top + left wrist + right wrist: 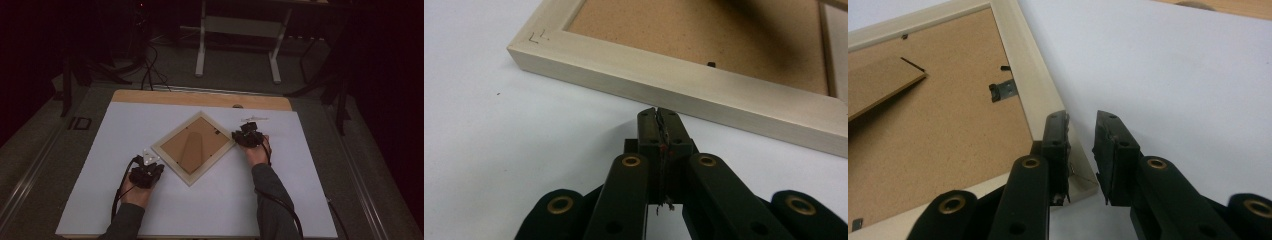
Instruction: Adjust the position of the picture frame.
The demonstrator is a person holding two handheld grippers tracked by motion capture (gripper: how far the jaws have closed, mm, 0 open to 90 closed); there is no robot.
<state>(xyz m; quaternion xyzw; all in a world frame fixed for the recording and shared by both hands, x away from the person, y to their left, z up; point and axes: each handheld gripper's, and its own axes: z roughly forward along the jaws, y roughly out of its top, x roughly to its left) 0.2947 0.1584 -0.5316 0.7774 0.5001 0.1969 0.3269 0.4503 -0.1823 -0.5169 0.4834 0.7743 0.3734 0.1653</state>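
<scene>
— What sort of place is this?
— It looks like a lab or recording room: a dim space with a table [80, 200] covered by a plain white sheet.
— What else shows it?
— Black cables [150, 65] trail over a grey carpeted floor [235, 75], and a white metal stand [240, 30] sits behind.

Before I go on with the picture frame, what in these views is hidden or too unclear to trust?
- Front face of the picture frame: it lies face down in the high view.
- Pencil mark on the frame's corner: too small to read in the left tool view.
- Frame corner under the right tool: one jaw covers part of it, so contact is unclear.
- Left tool: shut near the frame's edge; the gap to it is unclear.
</scene>
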